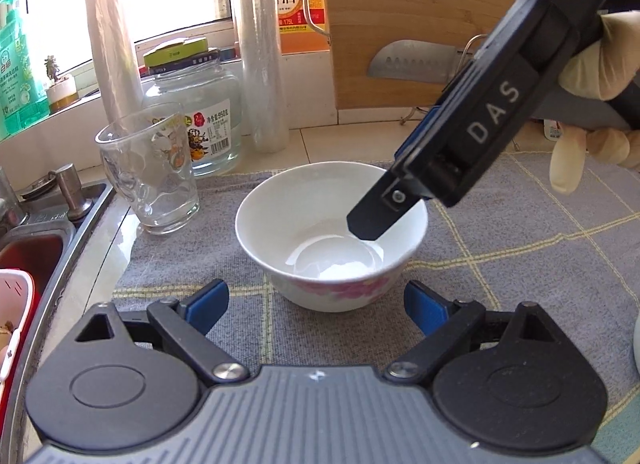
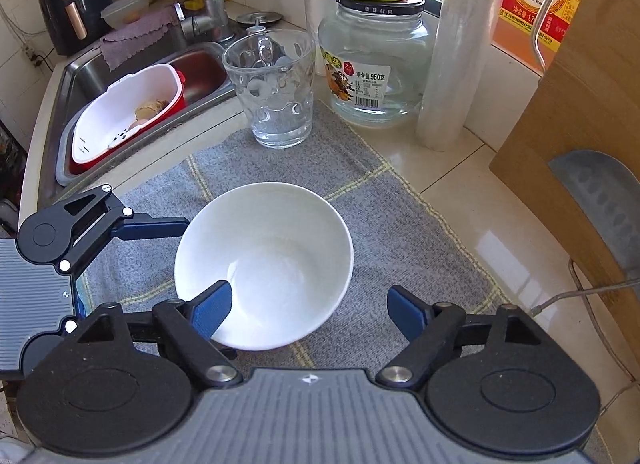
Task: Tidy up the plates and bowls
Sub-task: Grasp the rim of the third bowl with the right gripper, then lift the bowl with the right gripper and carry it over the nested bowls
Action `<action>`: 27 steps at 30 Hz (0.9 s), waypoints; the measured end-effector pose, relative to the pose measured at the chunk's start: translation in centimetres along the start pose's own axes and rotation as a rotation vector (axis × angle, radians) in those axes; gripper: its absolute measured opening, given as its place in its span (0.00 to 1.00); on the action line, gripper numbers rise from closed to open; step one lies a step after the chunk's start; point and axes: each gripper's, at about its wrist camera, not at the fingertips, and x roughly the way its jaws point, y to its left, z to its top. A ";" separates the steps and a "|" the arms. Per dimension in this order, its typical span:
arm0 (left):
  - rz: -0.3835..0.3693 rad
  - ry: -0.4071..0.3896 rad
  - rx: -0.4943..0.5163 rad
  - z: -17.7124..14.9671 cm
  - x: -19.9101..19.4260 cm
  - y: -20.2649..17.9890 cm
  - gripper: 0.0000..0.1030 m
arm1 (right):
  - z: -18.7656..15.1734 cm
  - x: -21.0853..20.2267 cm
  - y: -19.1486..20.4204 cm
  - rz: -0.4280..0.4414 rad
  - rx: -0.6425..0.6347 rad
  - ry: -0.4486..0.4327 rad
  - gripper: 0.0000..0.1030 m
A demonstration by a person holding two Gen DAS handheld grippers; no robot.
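The right gripper [image 2: 310,310], jaws apart, straddles the near rim of the white bowl [image 2: 264,264] with one finger inside, apparently to pinch the wall, while the left gripper [image 1: 316,300] waits open just short of it.

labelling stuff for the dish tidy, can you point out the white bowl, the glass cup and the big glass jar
white bowl [image 2: 276,264], right wrist view, inside wall
glass cup [image 2: 276,95], right wrist view, patterned side
glass jar [image 2: 376,63], right wrist view, clear body above the label
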 end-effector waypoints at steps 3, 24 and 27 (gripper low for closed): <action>-0.009 -0.008 0.003 0.1 0.2 -0.1 0.91 | 0.5 0.7 -0.2 0.005 0.005 0.000 0.82; -0.040 -0.026 0.035 0.9 0.9 -0.1 0.85 | 1.1 2.2 -0.7 0.041 0.017 -0.002 0.63; -0.042 -0.027 0.035 0.9 0.9 -0.1 0.85 | 1.1 2.2 -0.8 0.049 0.020 -0.004 0.61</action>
